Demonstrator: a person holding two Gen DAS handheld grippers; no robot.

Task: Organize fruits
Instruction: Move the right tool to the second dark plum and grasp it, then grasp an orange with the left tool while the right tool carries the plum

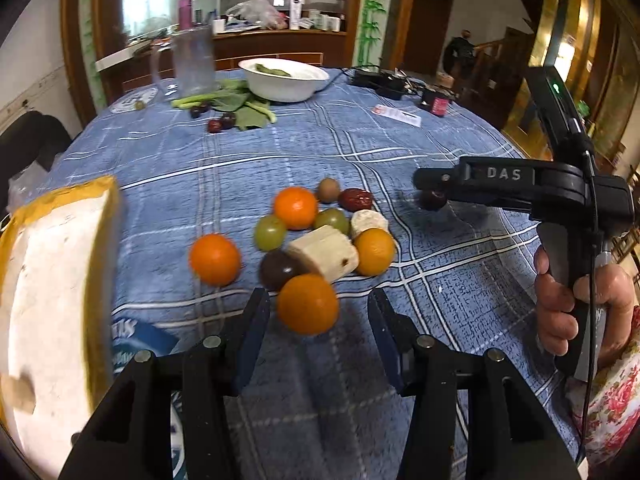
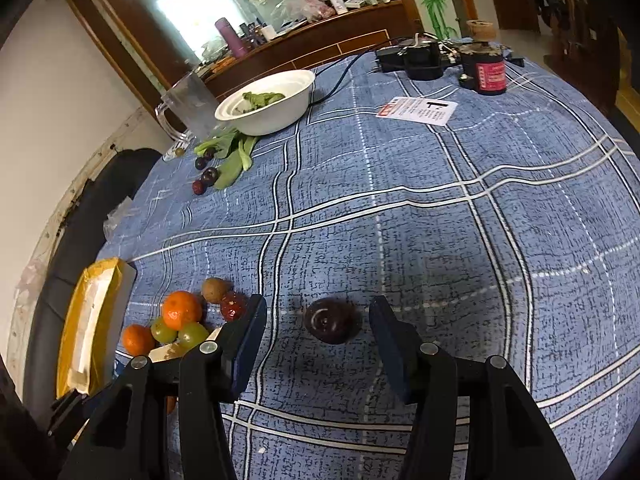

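Observation:
A cluster of fruit lies on the blue checked tablecloth [image 1: 400,140]: several oranges, two green grapes [image 1: 270,232], a red date [image 1: 355,199], a kiwi [image 1: 328,189], a dark plum [image 1: 280,270] and pale cut pieces [image 1: 325,253]. My left gripper [image 1: 318,312] is open, with one orange [image 1: 307,304] between its fingertips, not touching them. My right gripper [image 2: 318,322] is open around a separate dark plum [image 2: 330,320] on the cloth; it also shows in the left wrist view [image 1: 433,199]. The cluster sits left of the right gripper [image 2: 180,320].
A yellow-rimmed white tray [image 1: 52,300] stands at the left edge. At the far side are a white bowl [image 1: 284,78] with greens, a clear jug [image 1: 192,60], leafy stalks, small dark fruits [image 1: 220,122], a card [image 2: 418,110], a red jar [image 2: 488,74] and cables.

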